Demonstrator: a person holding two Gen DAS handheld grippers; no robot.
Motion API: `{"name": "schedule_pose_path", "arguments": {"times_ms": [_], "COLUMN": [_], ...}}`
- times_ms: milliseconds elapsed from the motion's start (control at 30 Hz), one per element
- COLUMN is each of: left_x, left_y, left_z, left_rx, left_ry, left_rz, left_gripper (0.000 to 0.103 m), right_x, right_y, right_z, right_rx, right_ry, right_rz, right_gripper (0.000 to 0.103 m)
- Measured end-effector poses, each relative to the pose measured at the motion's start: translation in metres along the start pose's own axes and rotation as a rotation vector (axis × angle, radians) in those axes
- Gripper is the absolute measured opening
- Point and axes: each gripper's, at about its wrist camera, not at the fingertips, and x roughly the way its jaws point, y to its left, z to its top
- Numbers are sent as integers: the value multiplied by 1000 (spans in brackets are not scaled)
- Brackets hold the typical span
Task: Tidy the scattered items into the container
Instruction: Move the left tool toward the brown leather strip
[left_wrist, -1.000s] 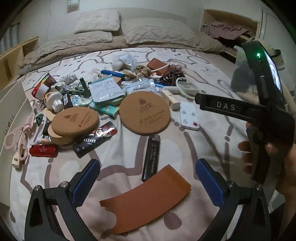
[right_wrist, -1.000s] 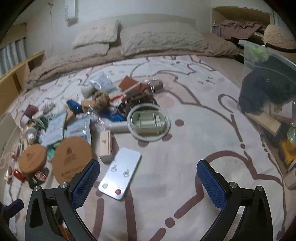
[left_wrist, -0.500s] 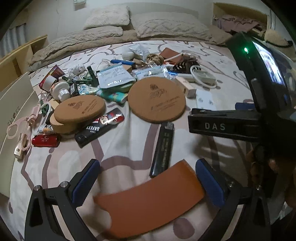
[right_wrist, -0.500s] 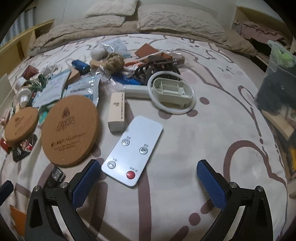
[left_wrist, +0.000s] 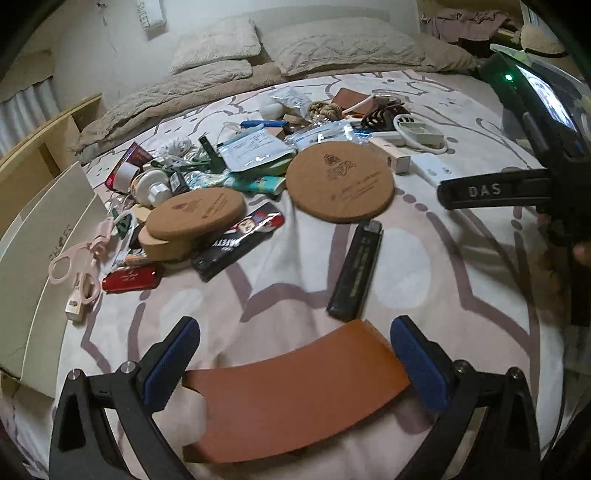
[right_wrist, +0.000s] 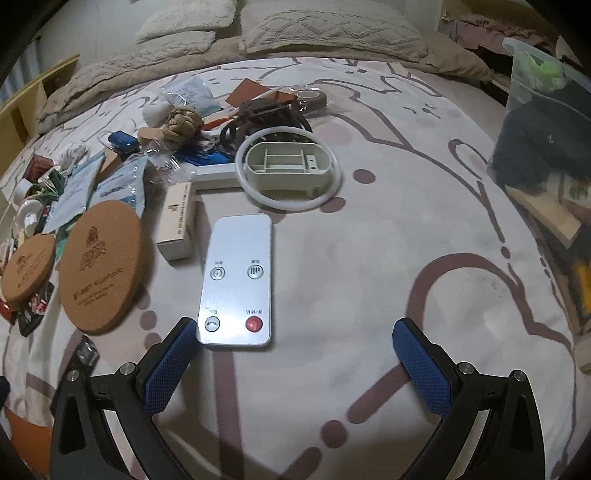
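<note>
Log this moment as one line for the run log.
left gripper: open, straddling brown leather piece | right gripper: open, beside white remote | nothing held

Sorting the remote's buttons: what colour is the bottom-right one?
Red, on the silver remote; the other three buttons are grey. Clearest in the right wrist view.
</note>
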Motion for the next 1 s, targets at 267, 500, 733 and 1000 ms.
{"name": "schedule_pose_path", "arguments": {"times_ms": [267,500,733,1000], "left_x": [-9,-13,-21,-33], "left_y": [18,34,41,54], "left_z": [-4,-9,-8,-1], "left_rx": [31,33,18,136], "left_ry": [56,96,141,113], "left_rz": [-20,-44,-172,-215], "left_gripper": [103,103,103,103], "right_x": [-2,1,7,12], "right_y": [-15,-41,-59,-74], "right_z": [1,3,4,7], "right_rx": [-60,-11,65,128], "right_ry": [4,18,36,40], "right_rz": [-52,-91,-75,-56], "right_gripper": [103,103,103,103]}}
